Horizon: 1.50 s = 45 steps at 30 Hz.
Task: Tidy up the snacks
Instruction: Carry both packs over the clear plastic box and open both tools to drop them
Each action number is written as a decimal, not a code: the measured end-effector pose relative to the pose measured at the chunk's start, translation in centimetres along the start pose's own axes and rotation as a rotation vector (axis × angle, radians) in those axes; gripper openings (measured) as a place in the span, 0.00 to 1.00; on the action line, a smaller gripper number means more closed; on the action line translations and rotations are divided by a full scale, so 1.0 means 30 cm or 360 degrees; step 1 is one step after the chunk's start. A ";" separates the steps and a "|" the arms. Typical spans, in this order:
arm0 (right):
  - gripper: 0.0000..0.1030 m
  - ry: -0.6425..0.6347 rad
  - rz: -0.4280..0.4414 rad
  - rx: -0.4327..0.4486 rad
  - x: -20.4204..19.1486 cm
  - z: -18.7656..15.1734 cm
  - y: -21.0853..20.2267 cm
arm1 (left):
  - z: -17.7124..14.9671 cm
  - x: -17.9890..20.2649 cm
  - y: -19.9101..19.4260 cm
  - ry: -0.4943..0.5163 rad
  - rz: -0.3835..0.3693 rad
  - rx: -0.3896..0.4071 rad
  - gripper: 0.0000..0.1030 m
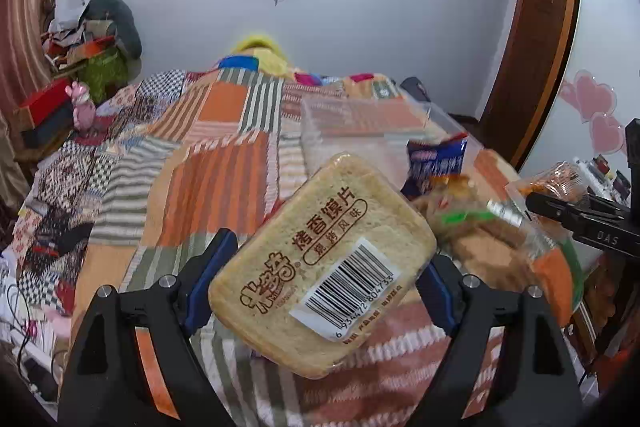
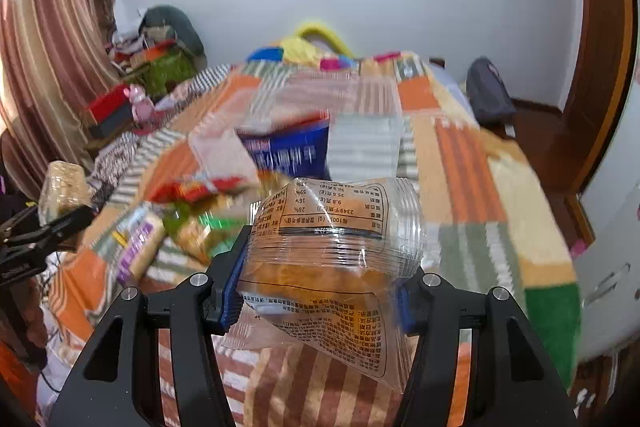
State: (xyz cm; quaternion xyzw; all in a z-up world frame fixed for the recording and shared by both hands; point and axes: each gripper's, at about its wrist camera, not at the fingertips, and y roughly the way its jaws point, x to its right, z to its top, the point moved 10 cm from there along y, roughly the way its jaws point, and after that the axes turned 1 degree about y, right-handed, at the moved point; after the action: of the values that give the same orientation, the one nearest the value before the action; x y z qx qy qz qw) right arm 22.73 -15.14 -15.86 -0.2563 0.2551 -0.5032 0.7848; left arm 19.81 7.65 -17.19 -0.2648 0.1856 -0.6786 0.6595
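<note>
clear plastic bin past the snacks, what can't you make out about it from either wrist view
- Clear plastic bin: left wrist view, motion blur smears its walls; near side hidden behind the held bread-slice packet.
- Blue snack bag: right wrist view, print blurred unreadable; whether it sits inside the bin is unclear.

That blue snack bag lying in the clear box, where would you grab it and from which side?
Probably the blue bag's upper edge, coming down from above: it sits inside the clear box, whose walls block its sides. Both grippers are full, left with toast, right with a clear packet.
</note>
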 end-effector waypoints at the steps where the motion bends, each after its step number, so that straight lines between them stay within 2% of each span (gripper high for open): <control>1: 0.53 0.0000 0.0002 0.0024 -0.008 0.020 -0.007 | 0.018 0.007 0.002 0.0004 -0.0003 0.0011 0.82; 11: 0.53 -0.0011 -0.0019 0.0229 -0.004 0.230 -0.024 | 0.238 0.067 0.063 0.0029 -0.0043 0.0118 0.82; 21: 0.53 0.0006 -0.0037 0.0265 0.039 0.334 0.068 | 0.370 0.077 0.252 -0.0003 -0.0042 0.0070 0.82; 26: 0.53 0.0018 -0.0049 0.0215 0.055 0.348 0.165 | 0.398 0.094 0.386 0.0016 -0.0012 0.0002 0.82; 37: 0.53 -0.0061 -0.0068 -0.0013 0.069 0.311 0.392 | 0.364 0.143 0.633 0.0062 -0.0022 -0.0212 0.82; 45: 0.56 -0.0054 -0.0024 -0.0155 0.095 0.263 0.458 | 0.317 0.139 0.763 0.0065 -0.0002 -0.0390 0.82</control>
State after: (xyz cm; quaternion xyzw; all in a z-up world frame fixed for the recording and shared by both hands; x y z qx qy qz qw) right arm 38.03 -11.63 -19.49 -0.3046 0.2639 -0.4917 0.7719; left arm 43.82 3.03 -22.95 -0.3295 0.2804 -0.6564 0.6180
